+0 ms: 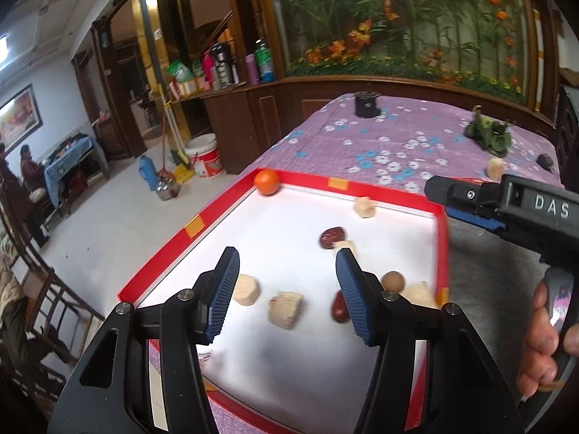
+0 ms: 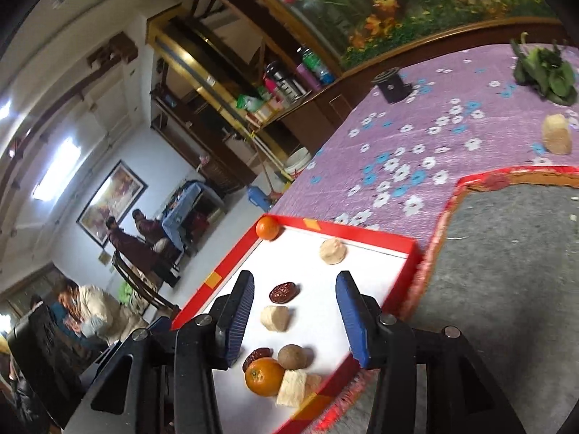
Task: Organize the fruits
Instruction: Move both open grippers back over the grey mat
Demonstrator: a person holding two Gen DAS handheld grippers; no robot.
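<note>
Left gripper [image 1: 287,293] spread, pinching nothing, above the red-rimmed white tray [image 1: 224,213]; a pale cut fruit chunk [image 1: 285,309] lies lower centre between its pads; right gripper [image 2: 295,320] likewise spread around a beige chunk [image 2: 275,318]; small round orange [image 2: 265,376] sits below it.

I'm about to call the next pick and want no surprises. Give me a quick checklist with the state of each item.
1. Left gripper jaws empty: ok, open above the tray, nothing between them.
2. Right gripper jaws empty: ok, open, nothing pressed.
3. Fruit already in tray: ok, corner orange, near orange, dates, pale chunks.
4. Items outside the tray: not ok, a pale chunk and greens lie on the cloth.
5. Grippers apart: ok, right one sits off to the side in the left view.
6. Fruit grouped by kind: not ok, mixed.
</note>
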